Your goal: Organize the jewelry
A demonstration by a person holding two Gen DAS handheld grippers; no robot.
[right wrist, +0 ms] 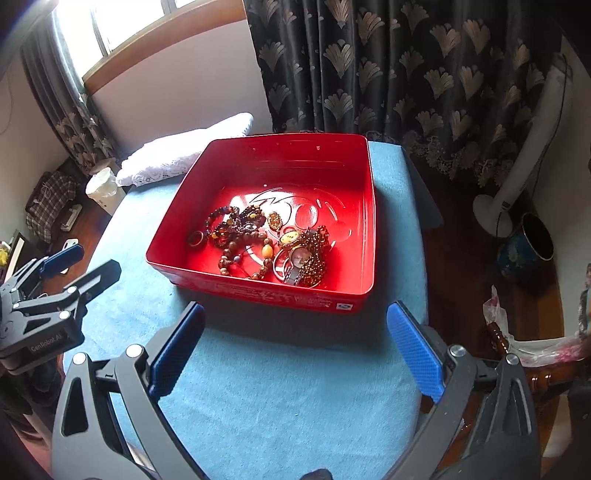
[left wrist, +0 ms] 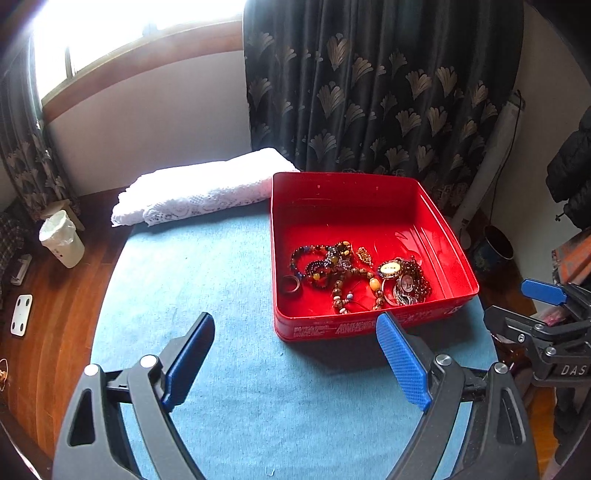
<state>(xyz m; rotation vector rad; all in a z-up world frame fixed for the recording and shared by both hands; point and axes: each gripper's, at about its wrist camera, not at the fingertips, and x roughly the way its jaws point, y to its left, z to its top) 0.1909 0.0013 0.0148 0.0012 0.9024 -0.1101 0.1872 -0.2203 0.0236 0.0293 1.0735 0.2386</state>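
Right wrist view: both tools [right wrist: 295, 314] [left wrist: 295, 325] released before glossy red tin [right wrist: 354, 206] of beaded jewelry [right wrist: 258, 243]

In the left wrist view, the window [left wrist: 122, 33] at upper left is blown out to white, so nothing beyond the glass can be made out, and glare washes away much of the lace pattern on the folded white cloth [left wrist: 199, 188]. The right gripper [left wrist: 546, 317] is cut off by the frame's right edge; only one blue pad and part of its body show. White print on the red tin [left wrist: 343, 326] is too small to read. The tangled jewelry [right wrist: 266, 243] overlaps itself, so separate strands are perhaps impossible to count. The left gripper [right wrist: 79, 264] is clipped at the left edge.
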